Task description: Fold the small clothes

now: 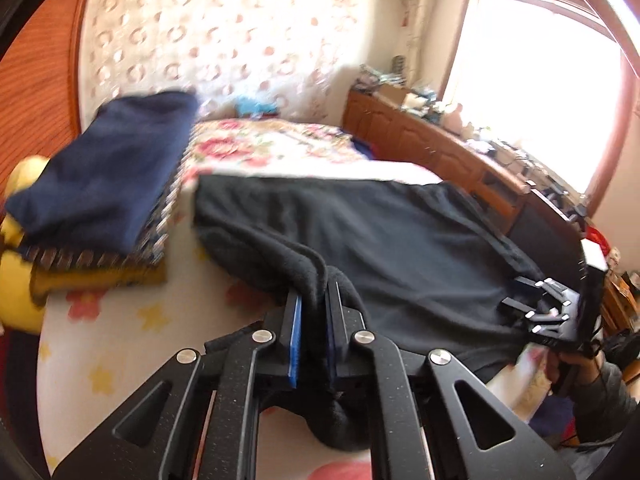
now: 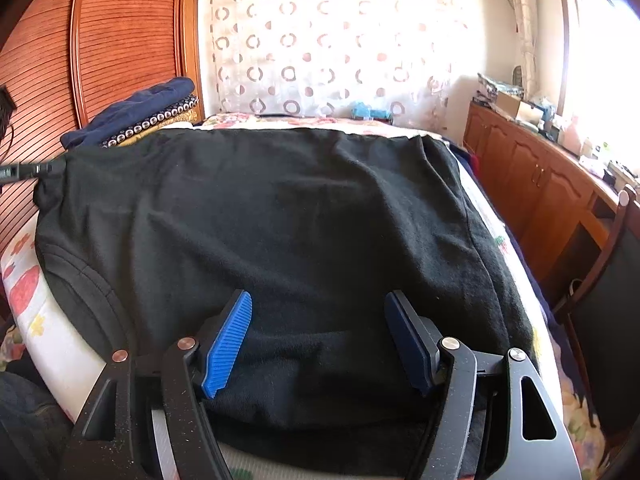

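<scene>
One edge of the black garment (image 1: 400, 240) is pinched in your left gripper (image 1: 312, 304) for folding, while your right gripper (image 2: 320, 340), at 6 o'clock, gapes empty.

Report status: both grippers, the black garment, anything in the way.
Left gripper shut on black garment edge. Right gripper open over its near hem. Garment spread on bed. Folded pile beside it, not blocking.

A garment (image 2: 260, 216) lies spread on the bed (image 2: 52, 320). Behind it to the left sits a stack of folded clothes (image 1: 100, 184). A curtain (image 2: 328, 48) hangs behind the bed, and a cabinet (image 2: 528, 184) runs along its right side.
</scene>
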